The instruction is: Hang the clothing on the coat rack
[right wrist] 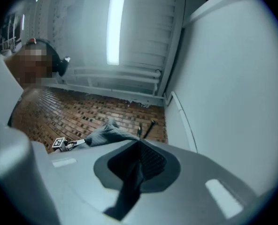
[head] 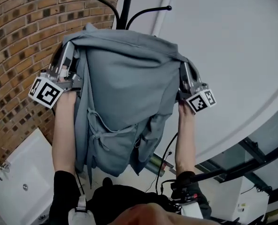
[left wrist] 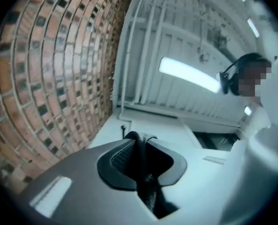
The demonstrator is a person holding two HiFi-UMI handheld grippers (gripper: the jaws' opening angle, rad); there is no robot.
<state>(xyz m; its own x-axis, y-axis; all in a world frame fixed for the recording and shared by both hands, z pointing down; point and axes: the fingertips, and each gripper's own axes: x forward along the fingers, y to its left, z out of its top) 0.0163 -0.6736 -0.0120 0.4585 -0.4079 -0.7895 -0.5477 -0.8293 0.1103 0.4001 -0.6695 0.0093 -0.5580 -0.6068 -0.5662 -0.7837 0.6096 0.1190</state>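
Left gripper (head: 69, 47) and right gripper (head: 183, 68) each pinch thin garment (head: 125, 78) folds; I judge the fabric could slip before reaching the coat rack (head: 125, 8).

The head camera is looking, from close by, at the grey garment (head: 125, 88) before the coat rack (head: 127, 6) and brick wall (head: 17, 41), while the camera on the left gripper (head: 69, 48) is facing up along that wall, and the one on the right gripper (head: 183, 64) is facing across, sharing rack, garment and wall.

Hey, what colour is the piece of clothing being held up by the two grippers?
The garment is a plain grey-blue with no pattern; the head view shows it best.
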